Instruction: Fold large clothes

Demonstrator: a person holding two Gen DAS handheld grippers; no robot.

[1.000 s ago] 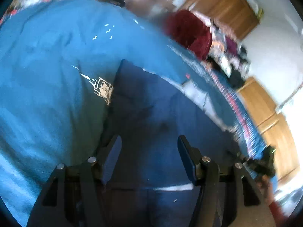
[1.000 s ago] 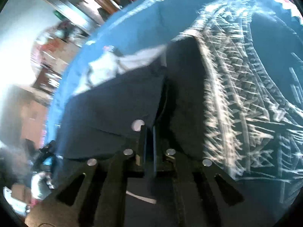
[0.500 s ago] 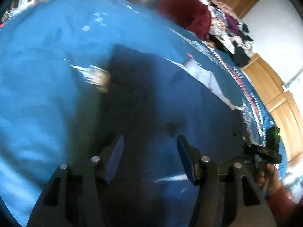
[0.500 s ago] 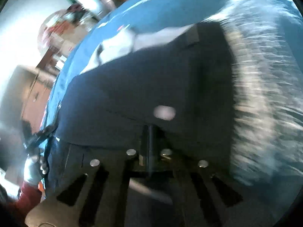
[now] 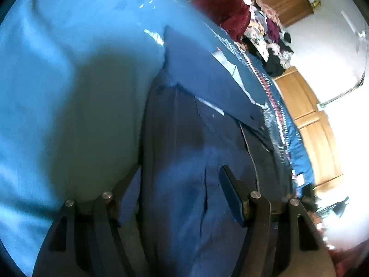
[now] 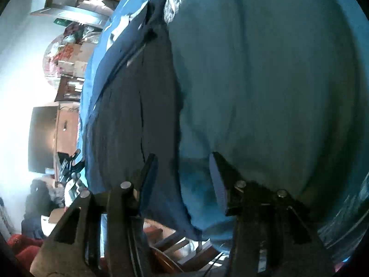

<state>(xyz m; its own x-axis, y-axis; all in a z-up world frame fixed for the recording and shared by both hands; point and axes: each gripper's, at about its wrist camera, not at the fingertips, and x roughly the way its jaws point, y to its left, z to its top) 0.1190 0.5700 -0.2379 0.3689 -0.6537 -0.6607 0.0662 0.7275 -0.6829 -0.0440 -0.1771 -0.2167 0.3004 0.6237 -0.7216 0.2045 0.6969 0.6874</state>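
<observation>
A dark navy garment (image 5: 198, 138) lies folded lengthwise on the blue bedspread (image 5: 69, 92), running away from me, with a lighter blue layer on top. My left gripper (image 5: 180, 184) is open, its fingers straddling the near end of the cloth with nothing clamped. In the right wrist view the same navy garment (image 6: 138, 106) lies in a long strip left of centre on the bedspread (image 6: 265, 80). My right gripper (image 6: 182, 166) is open over the garment's right edge, one finger above the cloth and the other above the bedspread.
A heap of clothes with a maroon piece (image 5: 226, 9) sits at the far end of the bed. Wooden cabinets (image 5: 316, 124) line the right wall. A dark screen on a wooden unit (image 6: 43, 136) and floor clutter (image 6: 46, 198) lie beyond the bed's edge.
My right gripper was shut on the garment's edge; it is now open and has let the cloth go. The fold has been laid over. The left gripper stays open and has shifted along the garment.
</observation>
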